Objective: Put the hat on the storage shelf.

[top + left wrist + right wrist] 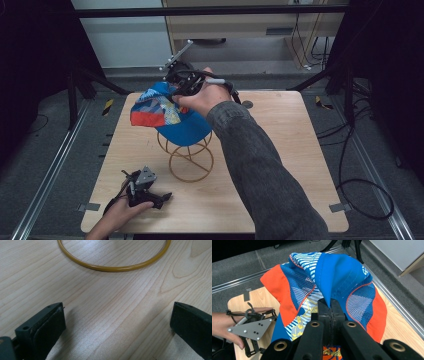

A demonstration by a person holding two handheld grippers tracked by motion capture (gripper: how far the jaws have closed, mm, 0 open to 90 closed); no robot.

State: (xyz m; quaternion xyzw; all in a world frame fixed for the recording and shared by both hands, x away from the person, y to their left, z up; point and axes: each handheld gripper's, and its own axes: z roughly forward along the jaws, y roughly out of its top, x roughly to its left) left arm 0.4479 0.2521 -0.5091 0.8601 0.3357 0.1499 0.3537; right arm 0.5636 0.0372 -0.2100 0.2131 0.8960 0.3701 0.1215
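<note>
The cap, sitting over the wire stand mid-table, looks light and floppy, bunching where the right gripper pinches a crown fold, a sound hold, while the left gripper rests spread on the table.
</note>
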